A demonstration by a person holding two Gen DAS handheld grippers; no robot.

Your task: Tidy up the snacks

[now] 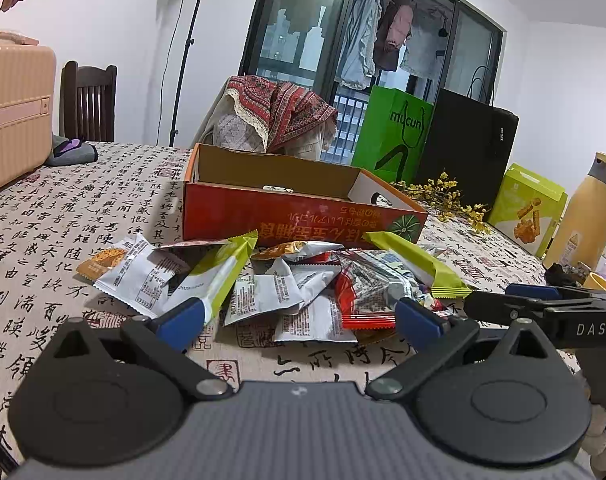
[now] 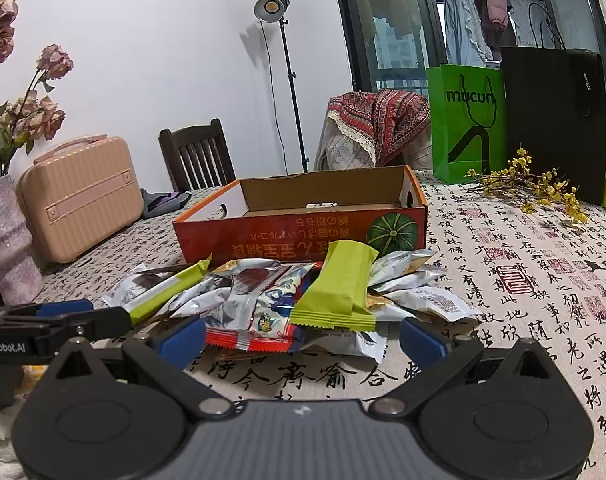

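A pile of snack packets (image 1: 295, 288) lies on the calligraphy tablecloth, white, red and lime green wrappers mixed. Behind it stands an open orange cardboard box (image 1: 299, 216), nearly bare inside. My left gripper (image 1: 299, 320) is open, low at the pile's near edge, nothing between its blue fingers. In the right wrist view the same pile (image 2: 287, 300) has a lime green bar (image 2: 339, 288) on top, with the box (image 2: 303, 232) behind. My right gripper (image 2: 303, 338) is open too, just short of the pile. Each gripper shows at the edge of the other's view.
A green paper bag (image 2: 467, 124) and a black bag (image 2: 555, 120) stand at the back right, with yellow flower sprigs (image 2: 535, 188) lying before them. A pink suitcase (image 2: 83, 196) and a vase (image 2: 7, 240) are at left. A yellow bottle (image 1: 587, 216) and a green snack box (image 1: 527, 208) stand at right.
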